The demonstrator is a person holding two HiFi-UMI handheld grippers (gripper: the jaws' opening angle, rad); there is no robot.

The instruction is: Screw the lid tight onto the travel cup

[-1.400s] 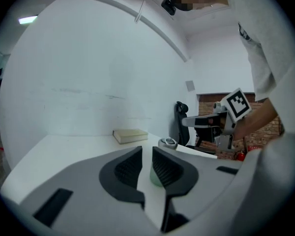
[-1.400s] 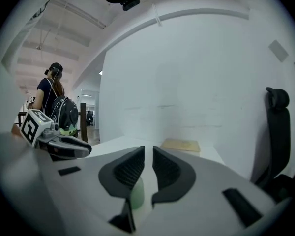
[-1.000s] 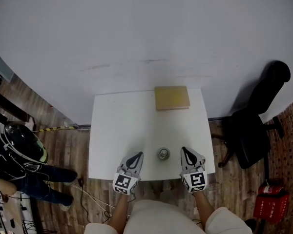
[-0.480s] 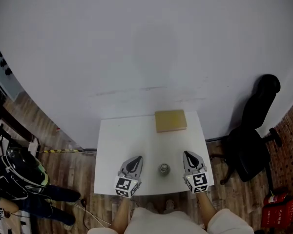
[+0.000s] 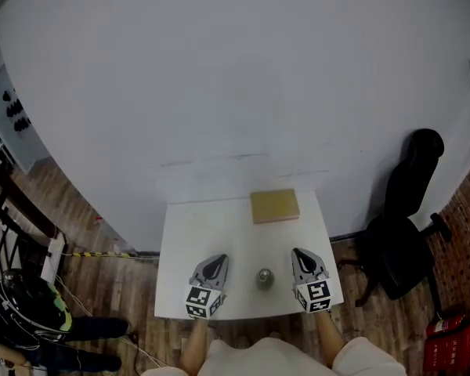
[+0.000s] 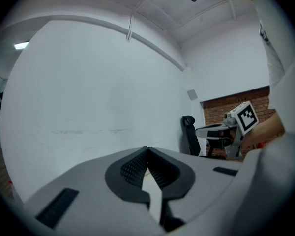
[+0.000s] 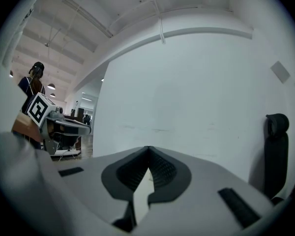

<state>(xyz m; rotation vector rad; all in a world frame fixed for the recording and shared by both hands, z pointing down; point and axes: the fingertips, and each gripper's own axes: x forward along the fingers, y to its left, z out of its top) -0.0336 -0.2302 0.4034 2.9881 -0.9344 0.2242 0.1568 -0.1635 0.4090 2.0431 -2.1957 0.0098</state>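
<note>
Your two grippers rest at the near edge of the white worktop, one on each side of the travel cup. The cup stands close to that near edge, a bit right of the middle. Neither gripper touches it.

Your left gripper has its fingers pressed together with nothing in them. Your right gripper is the same: its fingers are together and hold nothing. Both gripper views show only the wall, not the cup.

A flat tan block lies at the far edge, well apart from the cup.

The cup looks very small from up here, so you cannot tell if the lid sits on top or how tight it is. It looks like the real work is not under way right now. If the lid is loose, you must hold the cup with one gripper and turn the lid with the other.
</note>
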